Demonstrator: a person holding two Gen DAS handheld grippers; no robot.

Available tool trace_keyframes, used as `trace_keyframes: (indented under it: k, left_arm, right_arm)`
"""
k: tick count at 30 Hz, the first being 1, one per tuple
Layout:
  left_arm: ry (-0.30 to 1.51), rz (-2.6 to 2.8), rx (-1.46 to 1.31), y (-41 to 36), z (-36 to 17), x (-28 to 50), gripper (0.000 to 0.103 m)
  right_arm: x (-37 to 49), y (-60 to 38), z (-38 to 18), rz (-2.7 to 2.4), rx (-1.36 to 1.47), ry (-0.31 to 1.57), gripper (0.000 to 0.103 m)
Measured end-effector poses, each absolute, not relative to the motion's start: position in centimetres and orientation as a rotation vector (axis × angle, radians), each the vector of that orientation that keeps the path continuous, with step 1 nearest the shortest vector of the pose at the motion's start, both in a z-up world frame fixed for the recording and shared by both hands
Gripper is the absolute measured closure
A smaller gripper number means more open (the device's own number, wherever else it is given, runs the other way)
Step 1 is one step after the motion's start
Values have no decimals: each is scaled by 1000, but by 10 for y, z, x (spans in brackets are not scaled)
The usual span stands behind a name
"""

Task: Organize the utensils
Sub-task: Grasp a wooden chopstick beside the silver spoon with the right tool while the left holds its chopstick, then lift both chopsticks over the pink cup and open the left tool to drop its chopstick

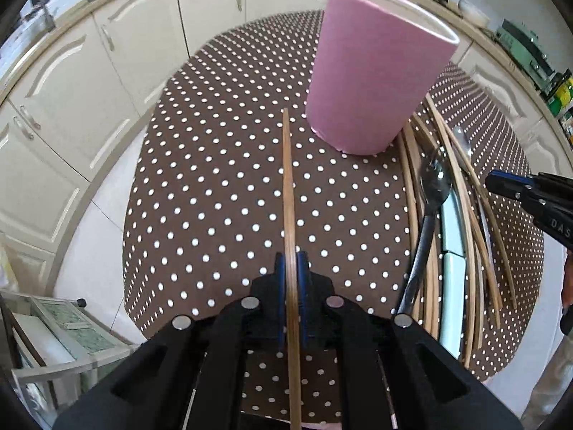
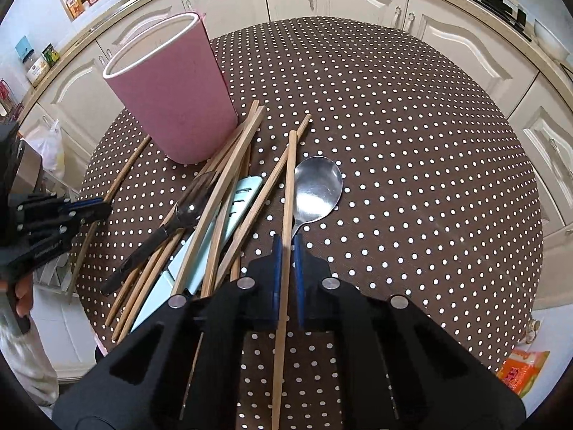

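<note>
Left gripper [image 1: 292, 261] clamped on one chopstick [image 1: 287, 179]; right gripper [image 2: 287, 247] pinching another chopstick [image 2: 289, 186] (pink holder [image 2: 172, 100] upright).

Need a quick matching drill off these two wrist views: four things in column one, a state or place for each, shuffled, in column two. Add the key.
Column one
1. left tool
2. pink holder
3. steel spoon
4. pale green handled utensil

Column two
A. upright on the dotted tablecloth
B. shut on a single chopstick
C. under crossed chopsticks in the pile
D. bowl up, at the pile's right edge in the right wrist view

Pairs: 1-B, 2-A, 3-D, 4-C
</note>
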State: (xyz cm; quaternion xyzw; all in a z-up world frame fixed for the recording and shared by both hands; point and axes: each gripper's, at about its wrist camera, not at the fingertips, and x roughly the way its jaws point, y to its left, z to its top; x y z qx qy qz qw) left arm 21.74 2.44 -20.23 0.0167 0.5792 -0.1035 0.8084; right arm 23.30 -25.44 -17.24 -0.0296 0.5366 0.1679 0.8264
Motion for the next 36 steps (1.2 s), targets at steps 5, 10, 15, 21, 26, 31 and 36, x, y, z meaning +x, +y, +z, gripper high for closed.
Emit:
trace_keyframes:
  k: [5,10,15,21,26,31,36]
  left_arm:
    - [1298,-326,-7,18,-200,244,62]
    - [1264,-260,52,11,-196,254,81]
    - [1264,-250,55,7,-197,255,89]
    - [1251,-228,78,17,-201,254,96]
    - [1220,-222,59,19,-210,249,97]
    - [1194,-219,40,24,-210,244,97]
    - [1178,-227,-17,32,-208,238,97]
  right_arm:
    - [228,-254,-169,360,-52,1137,96]
    - [238,-256,-171,370,-33,1144,96]
    - [250,-252,-171,353,-43,1158,96]
    - [266,-247,-179,322,-56,1192,95]
    - [275,-239,-184,315,-85,1210,95]
    - [280,-224,-187,318,-138,1239,95]
    - [284,-211,-194,294,-202,1236,96]
